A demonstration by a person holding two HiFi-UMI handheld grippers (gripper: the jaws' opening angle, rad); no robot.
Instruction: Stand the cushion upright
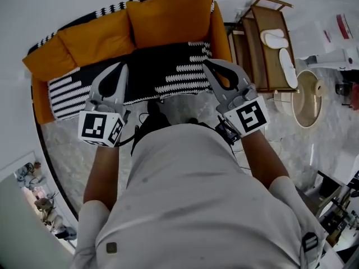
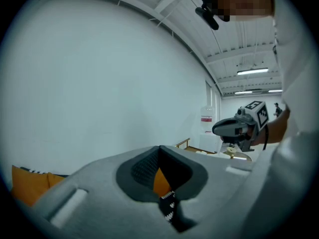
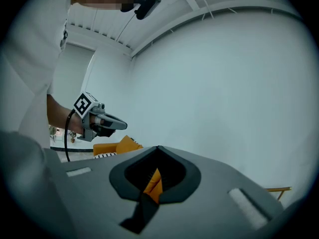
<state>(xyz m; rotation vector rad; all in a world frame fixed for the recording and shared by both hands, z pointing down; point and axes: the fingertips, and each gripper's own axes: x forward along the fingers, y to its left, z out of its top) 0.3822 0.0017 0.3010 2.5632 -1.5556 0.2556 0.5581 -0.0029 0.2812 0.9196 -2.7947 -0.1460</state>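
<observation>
A large orange cushion (image 1: 168, 18) leans upright against the back of the sofa (image 1: 219, 35), with two more orange cushions (image 1: 95, 38) to its left. A black-and-white patterned throw (image 1: 168, 74) covers the seat. My left gripper (image 1: 119, 67) hovers over the throw's left part, jaws shut, nothing between them. Over the throw's right part my right gripper (image 1: 208, 64) is likewise shut and empty. In the left gripper view the left gripper (image 2: 160, 151) points at a pale wall, with orange fabric and patterned throw showing through its slit. The right gripper (image 3: 158, 151) shows the same wall and orange fabric.
Right of the sofa stands a wooden rack (image 1: 263, 49) carrying white slippers (image 1: 275, 37). A round beige tub (image 1: 307, 97) sits beyond it on the marble floor (image 1: 73, 150). The person's torso fills the lower middle of the head view.
</observation>
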